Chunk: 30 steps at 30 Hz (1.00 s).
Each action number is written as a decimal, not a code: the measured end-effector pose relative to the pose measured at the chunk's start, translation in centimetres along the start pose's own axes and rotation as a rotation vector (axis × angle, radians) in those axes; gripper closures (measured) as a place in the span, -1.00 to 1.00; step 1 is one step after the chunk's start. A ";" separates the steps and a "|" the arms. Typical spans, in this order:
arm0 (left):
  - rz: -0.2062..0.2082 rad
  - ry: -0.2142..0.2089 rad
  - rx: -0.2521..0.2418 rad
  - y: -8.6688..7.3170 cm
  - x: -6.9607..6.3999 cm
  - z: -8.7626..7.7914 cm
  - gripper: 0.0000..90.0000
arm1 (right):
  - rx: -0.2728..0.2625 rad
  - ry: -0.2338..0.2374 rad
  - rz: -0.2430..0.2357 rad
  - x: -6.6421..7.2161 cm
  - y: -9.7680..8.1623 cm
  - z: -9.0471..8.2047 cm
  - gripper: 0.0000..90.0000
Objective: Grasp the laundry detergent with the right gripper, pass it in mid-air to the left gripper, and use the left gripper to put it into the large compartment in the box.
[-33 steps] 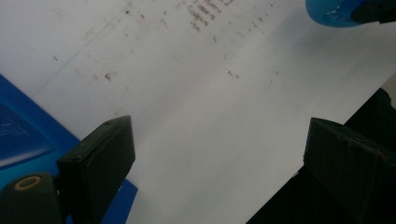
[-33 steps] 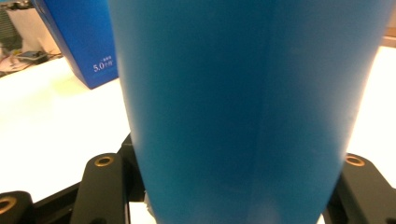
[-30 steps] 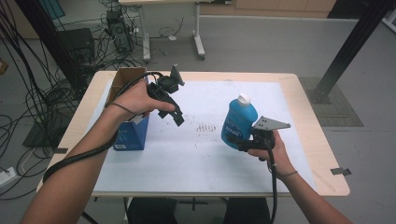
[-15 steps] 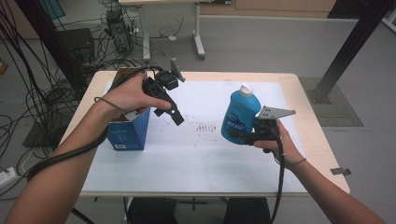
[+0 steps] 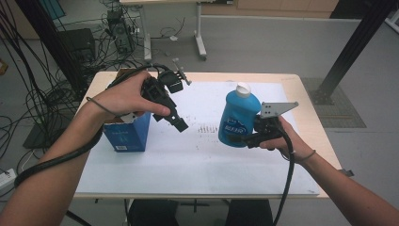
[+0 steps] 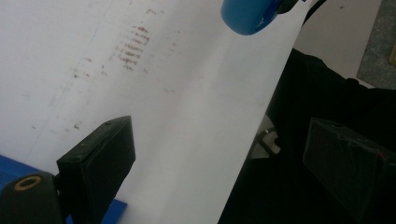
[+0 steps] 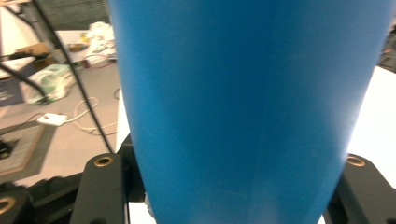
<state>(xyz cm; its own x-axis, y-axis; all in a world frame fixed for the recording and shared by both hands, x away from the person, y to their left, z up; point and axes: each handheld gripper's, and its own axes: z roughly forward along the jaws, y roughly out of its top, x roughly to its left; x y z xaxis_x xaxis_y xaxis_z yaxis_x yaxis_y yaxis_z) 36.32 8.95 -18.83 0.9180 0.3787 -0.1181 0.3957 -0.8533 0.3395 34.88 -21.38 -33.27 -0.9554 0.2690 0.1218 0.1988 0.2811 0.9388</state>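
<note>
A blue bottle (image 5: pixel 237 117) with a white cap is held upright, lifted a little off the white sheet, right of centre. My right gripper (image 5: pixel 242 136) is shut on its lower body; in the right gripper view the bottle (image 7: pixel 252 107) sits between both jaws. My left gripper (image 5: pixel 171 117) hangs in the air over the sheet, beside a blue carton (image 5: pixel 126 132) at the left. Its jaws stand wide apart with nothing between them (image 6: pixel 224 172). The bottle's base (image 6: pixel 247 14) shows at the top of the left gripper view.
The table (image 5: pixel 301 82) carries a white sheet (image 5: pixel 188 155) with faint reddish marks (image 5: pixel 204 128) at its middle. An open cardboard box (image 5: pixel 123 74) peeks out behind the left hand. Cables, a second table and a black post stand on the floor beyond.
The right gripper has raised the bottle slightly and carried it a little forward. The left gripper has lifted and shifted a bit, still open.
</note>
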 end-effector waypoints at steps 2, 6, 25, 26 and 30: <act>0.028 -0.003 -0.001 -0.1 -0.4 -0.4 -0.79 | -0.002 0.037 -0.002 0.2 0.3 0.1 -0.12; 0.044 0.002 0.007 -0.1 -0.6 -0.8 -0.79 | 0.003 0.064 -0.021 0.5 0.8 0.1 -0.12; 0.138 0.006 0.035 1.2 -2.6 -2.6 -0.79 | 0.061 0.164 -0.085 1.6 2.4 2.6 -0.12; 0.140 0.010 0.037 1.2 -2.7 -2.6 -0.79 | 0.062 0.167 -0.088 1.6 2.4 2.7 -0.12; 0.154 0.009 0.040 1.6 -3.0 -2.7 -0.79 | 0.061 0.180 -0.096 1.8 2.6 3.4 -0.12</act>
<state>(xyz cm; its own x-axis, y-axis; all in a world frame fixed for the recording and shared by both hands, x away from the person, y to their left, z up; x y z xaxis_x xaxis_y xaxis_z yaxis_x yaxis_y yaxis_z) 34.11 7.39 -15.40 0.9676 0.2455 -0.0586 0.2513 -0.9151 0.3154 34.46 -17.03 -31.71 -0.9931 0.0707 0.0932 0.1123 0.3545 0.9283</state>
